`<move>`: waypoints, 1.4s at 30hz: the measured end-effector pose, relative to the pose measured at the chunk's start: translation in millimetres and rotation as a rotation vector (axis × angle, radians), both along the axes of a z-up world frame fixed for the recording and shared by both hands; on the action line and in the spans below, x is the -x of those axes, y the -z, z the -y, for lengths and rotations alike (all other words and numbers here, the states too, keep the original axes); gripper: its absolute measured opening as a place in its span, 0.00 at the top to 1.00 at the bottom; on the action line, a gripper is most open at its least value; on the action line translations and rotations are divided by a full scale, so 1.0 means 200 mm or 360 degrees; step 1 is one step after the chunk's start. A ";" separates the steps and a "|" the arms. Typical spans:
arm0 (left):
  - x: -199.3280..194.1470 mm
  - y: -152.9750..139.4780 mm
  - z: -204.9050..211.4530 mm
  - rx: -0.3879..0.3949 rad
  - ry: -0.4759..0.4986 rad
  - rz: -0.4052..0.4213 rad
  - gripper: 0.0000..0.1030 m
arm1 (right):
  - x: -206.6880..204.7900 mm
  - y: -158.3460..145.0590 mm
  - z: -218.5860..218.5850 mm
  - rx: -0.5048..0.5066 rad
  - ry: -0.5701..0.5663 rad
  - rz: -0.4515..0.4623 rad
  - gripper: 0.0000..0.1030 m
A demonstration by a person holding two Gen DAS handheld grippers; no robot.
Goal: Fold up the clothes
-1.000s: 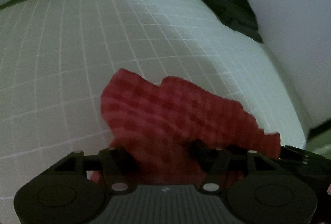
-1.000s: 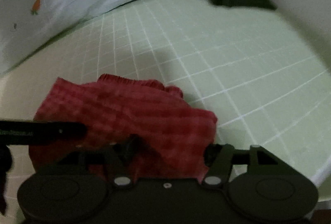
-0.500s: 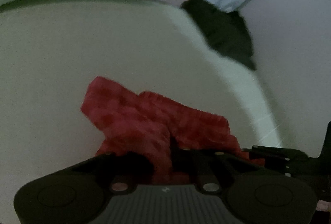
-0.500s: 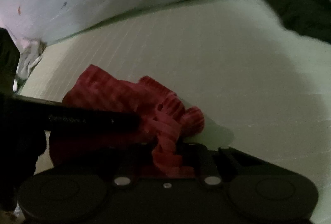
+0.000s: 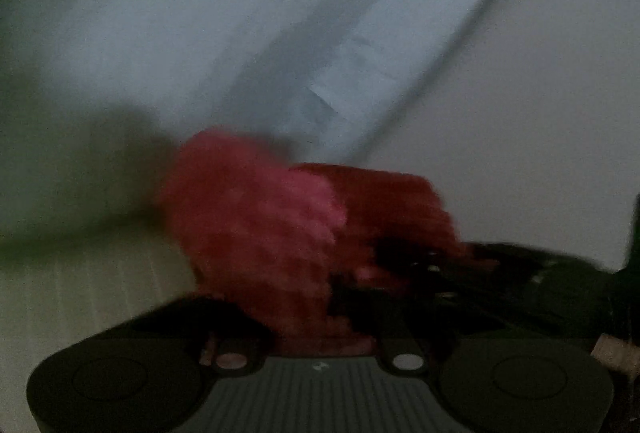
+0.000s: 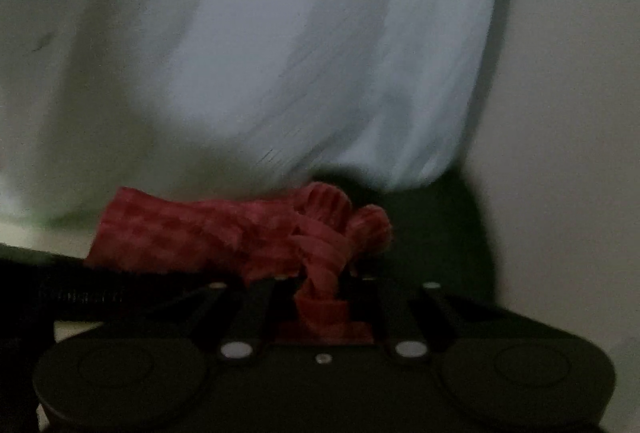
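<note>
The right gripper (image 6: 320,297) pinches the red cloth (image 6: 224,233) in its jaws, checks clear. The left gripper (image 5: 320,317) holds it too, all blurry, against a pale sheet (image 5: 280,13).

A pale blue sheet (image 5: 248,25) hangs in soft folds across the upper part of both wrist views, blurred. Beside it on the right stands a plain off-white wall (image 5: 532,137). A dark garment (image 6: 440,233) lies below the sheet's lower edge in the right view.
</note>
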State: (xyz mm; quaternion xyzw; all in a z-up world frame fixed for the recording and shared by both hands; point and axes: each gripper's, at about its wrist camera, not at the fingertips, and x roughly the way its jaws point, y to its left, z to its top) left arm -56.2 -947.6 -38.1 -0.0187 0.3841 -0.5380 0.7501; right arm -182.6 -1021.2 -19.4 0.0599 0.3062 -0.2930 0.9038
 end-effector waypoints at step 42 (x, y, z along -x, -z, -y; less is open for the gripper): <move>0.77 -0.03 -1.18 -0.0271 0.0087 0.0543 0.00 | 1.06 0.18 -1.19 -0.0177 0.0739 0.0244 0.00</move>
